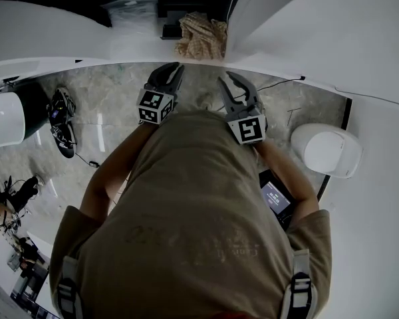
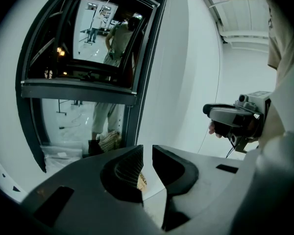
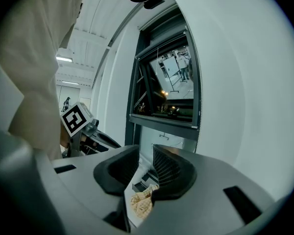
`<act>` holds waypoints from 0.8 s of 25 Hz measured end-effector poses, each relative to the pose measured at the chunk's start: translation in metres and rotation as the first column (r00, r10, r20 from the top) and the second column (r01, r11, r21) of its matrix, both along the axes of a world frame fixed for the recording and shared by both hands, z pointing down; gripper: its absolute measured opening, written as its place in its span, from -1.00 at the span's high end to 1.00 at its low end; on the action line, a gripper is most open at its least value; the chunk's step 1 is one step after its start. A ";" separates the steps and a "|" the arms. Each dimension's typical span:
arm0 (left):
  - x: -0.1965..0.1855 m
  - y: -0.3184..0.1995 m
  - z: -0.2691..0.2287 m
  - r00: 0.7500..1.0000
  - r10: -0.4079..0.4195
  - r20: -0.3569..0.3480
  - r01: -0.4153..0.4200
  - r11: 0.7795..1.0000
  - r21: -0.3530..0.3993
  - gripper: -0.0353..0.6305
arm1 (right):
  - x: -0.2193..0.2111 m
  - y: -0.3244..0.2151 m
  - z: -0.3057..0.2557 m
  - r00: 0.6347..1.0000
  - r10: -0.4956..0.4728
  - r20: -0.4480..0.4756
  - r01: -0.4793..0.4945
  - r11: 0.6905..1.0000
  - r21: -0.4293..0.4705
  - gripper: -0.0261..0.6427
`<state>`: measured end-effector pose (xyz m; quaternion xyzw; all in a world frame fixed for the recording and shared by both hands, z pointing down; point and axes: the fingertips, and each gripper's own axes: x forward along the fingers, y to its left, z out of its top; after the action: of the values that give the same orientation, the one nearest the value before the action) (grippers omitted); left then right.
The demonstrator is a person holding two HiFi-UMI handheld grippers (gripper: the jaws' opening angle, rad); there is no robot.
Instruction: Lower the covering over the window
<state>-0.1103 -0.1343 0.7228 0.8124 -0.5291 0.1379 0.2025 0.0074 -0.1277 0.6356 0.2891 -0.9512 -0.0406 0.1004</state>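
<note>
Covering over the window [image 3: 169, 82] hard to make out: at most a grey band [image 3: 166, 27] under the top of the dark frame, too small to read, with the glass uncovered the rest of the way down. One window, two parts: upper sash tilted open, lower pane upright beneath a dark crossbar. Sits in a white wall [image 2: 186, 82]. Facing it, two tools: left hand-held gripper [image 2: 147, 153] with jaws a narrow slit apart, pinching nothing; right hand-held gripper [image 3: 146, 153] likewise slightly spread and empty. Held side by side, near each other, in front of the person's chest. One beige cloth [image 1: 201, 35] low down by the window, showing through each gap; which side of the glass, impossible to tell. Foot of the window hidden behind the jaws. Two white domed objects [image 1: 329, 150], one at either side of the person, the left one cut off by the picture's edge.
</note>
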 end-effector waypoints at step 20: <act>0.022 0.008 0.005 0.997 0.066 0.041 -0.064 0.997 -0.031 0.69 | 0.020 0.002 0.013 0.998 0.062 0.014 -0.061 0.995 -0.084 0.67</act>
<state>-0.0881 -0.1264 0.7279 0.8230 -0.5044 0.1694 0.1988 0.0272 -0.1254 0.6482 0.3141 -0.9435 0.0049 0.1059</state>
